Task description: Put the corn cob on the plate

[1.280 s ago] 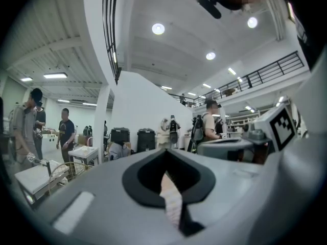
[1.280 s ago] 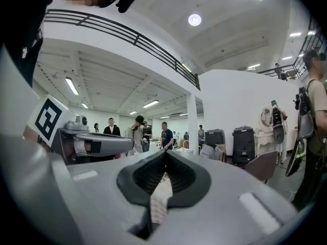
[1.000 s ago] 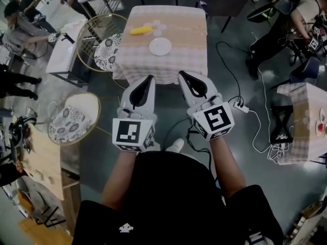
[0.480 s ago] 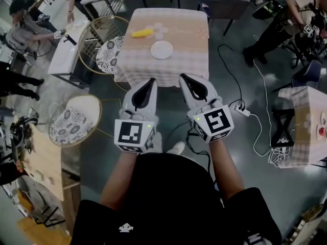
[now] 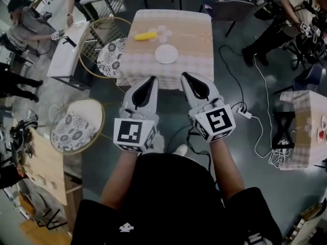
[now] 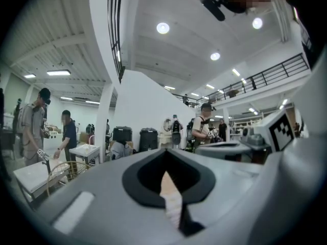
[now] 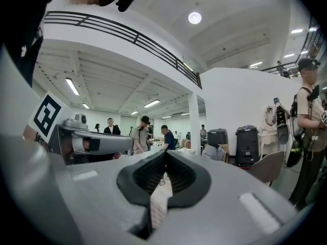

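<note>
Corn cob (image 5: 146,35) lies yellow on the far left part of the checked table (image 5: 196,29), beside some pale round shapes too small to make out; the white plate (image 5: 166,54) sits nearer the middle of the cloth, close to the cob but apart from it, and bare. In the head view both tools are held out level in front of the person, short of the table's near edge and well apart from cob and plate; the left gripper (image 5: 150,80) and the right gripper (image 5: 186,77) point toward the table side by side, each carrying its marker cube at the wrist end. The left gripper view shows the left gripper (image 6: 164,151) with its jaws pressed together and nothing between them; the right gripper view shows the right gripper (image 7: 164,152) likewise closed tip to tip on nothing, the checked cloth visible through the gap behind the tips. A round chair (image 5: 109,54) with a patterned cushion stands against the table's left side; a power strip (image 5: 241,109) lies on the grey floor to the right.
</note>
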### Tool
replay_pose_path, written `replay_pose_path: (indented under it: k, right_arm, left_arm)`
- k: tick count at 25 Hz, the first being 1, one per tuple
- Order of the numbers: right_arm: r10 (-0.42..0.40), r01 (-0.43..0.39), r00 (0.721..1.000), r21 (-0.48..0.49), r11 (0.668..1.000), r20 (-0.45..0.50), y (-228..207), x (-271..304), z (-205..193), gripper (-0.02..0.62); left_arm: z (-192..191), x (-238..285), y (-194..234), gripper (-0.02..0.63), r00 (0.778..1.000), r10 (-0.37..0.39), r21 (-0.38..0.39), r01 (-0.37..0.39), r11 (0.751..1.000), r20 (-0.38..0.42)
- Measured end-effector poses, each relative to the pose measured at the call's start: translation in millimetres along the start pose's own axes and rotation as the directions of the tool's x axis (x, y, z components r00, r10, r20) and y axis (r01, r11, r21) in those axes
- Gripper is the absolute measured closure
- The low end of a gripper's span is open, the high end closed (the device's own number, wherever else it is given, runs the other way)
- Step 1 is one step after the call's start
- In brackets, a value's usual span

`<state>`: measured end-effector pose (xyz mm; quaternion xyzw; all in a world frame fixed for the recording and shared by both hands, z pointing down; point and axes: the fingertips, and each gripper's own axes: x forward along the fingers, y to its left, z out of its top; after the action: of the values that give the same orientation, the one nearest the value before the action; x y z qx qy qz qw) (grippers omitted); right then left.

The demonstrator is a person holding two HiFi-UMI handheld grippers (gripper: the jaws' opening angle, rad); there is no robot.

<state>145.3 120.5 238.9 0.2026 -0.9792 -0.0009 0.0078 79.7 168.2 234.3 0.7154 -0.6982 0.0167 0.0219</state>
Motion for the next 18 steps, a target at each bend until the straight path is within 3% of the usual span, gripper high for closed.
replay_pose_path:
  k: [18]
  right_arm:
    - [-0.065,0.065,0.997,-0.015,0.998,-0.031,-7,117,3,0.594]
  left_arm:
    - [6,50,115,0.598,0.999,-0.043,-0.004,0.043,0.999,0.011]
